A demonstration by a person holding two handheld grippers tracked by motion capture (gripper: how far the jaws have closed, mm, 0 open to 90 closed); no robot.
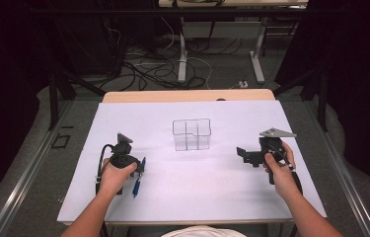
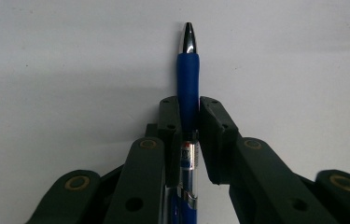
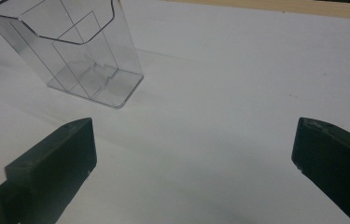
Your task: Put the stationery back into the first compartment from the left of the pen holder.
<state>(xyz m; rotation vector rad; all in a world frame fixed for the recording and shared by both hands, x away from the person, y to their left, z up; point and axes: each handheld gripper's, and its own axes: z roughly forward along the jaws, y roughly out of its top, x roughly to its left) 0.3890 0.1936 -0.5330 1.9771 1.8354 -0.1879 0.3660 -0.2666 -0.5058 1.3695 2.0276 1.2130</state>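
Note:
A blue pen (image 2: 188,79) with a silver tip lies lengthwise between the jaws of my left gripper (image 2: 189,105), which is shut on its barrel just behind the rubber grip. In the high view the left gripper (image 1: 138,170) sits at the table's left with the pen (image 1: 136,185) sticking out toward the near edge. A clear plastic organizer (image 1: 191,134) with several compartments stands upright and empty mid-table. My right gripper (image 1: 241,154) hovers to its right, open and pointing left. The right gripper view has the organizer (image 3: 79,51) at upper left, beyond the wide-apart jaws of the right gripper (image 3: 193,135).
A white sheet (image 1: 197,187) covers the table, with a strip of wooden tabletop (image 1: 187,95) along the far edge. Beyond the table are desk legs and cables on the floor (image 1: 172,69). Dark curtains flank both sides.

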